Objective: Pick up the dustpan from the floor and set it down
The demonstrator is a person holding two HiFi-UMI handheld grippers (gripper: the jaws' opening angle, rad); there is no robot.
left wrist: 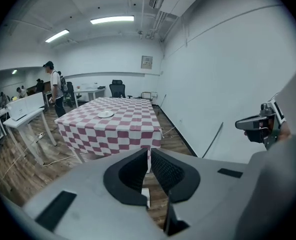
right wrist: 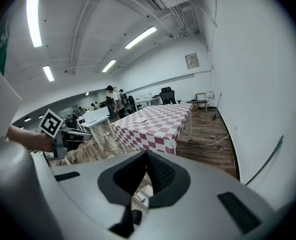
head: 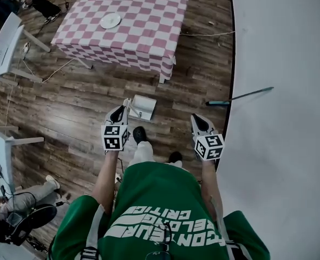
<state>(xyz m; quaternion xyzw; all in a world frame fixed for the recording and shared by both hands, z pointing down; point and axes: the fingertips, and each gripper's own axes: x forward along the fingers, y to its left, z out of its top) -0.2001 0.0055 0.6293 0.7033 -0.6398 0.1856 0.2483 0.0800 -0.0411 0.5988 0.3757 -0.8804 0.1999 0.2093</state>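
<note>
The white dustpan (head: 142,107) lies on the wood floor (head: 84,107), just ahead of the left tongs (head: 118,112) and not touching them. Both tongs are pressed together and empty. The right tongs (head: 198,119) hang near the white wall (head: 279,64). A black shoe (head: 139,134) stands just behind the dustpan. Beyond the dustpan is the checked-cloth bench (head: 143,31), which carries a plate (head: 110,20). A long-handled tool (head: 239,97), possibly a broom, leans on the wall.

We are seeing even, bright light coming from ceiling strip lights (left wrist: 112,19); both gripper views are bending strongly and darkening at their edges.
</note>
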